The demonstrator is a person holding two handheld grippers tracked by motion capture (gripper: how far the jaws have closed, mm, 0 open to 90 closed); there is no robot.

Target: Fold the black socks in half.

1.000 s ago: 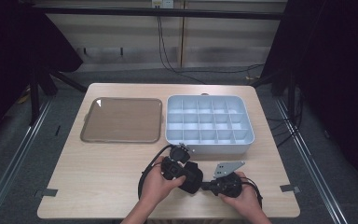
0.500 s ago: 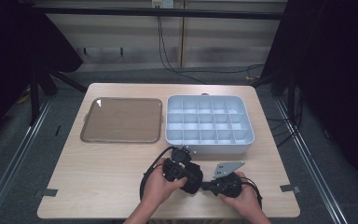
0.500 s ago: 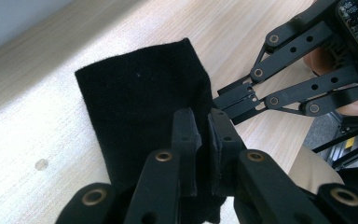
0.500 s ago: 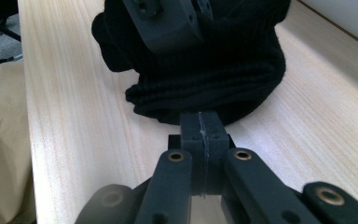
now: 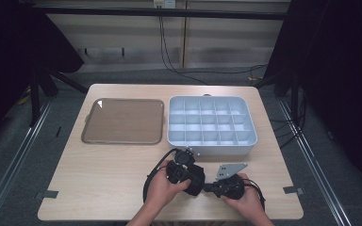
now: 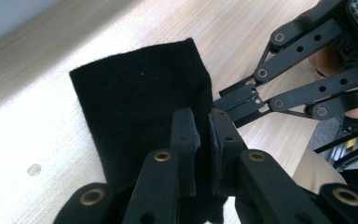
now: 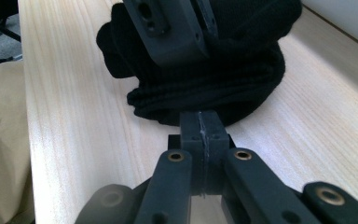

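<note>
Both fingers [image 6: 186, 140] pinch the black sock [image 6: 140, 112]; right gripper [image 7: 200, 133] closed empty beside it.

Tray [image 5: 122, 121] sits left of compartment box [image 5: 211, 126] on table [image 5: 99, 188]. Cloth [image 5: 195, 178] lies in front of box, btwn both grippers.

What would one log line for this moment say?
left gripper: shut on black cloth | right gripper: shut, tips at cloth's edge | compartment box: empty | tray: empty
</note>
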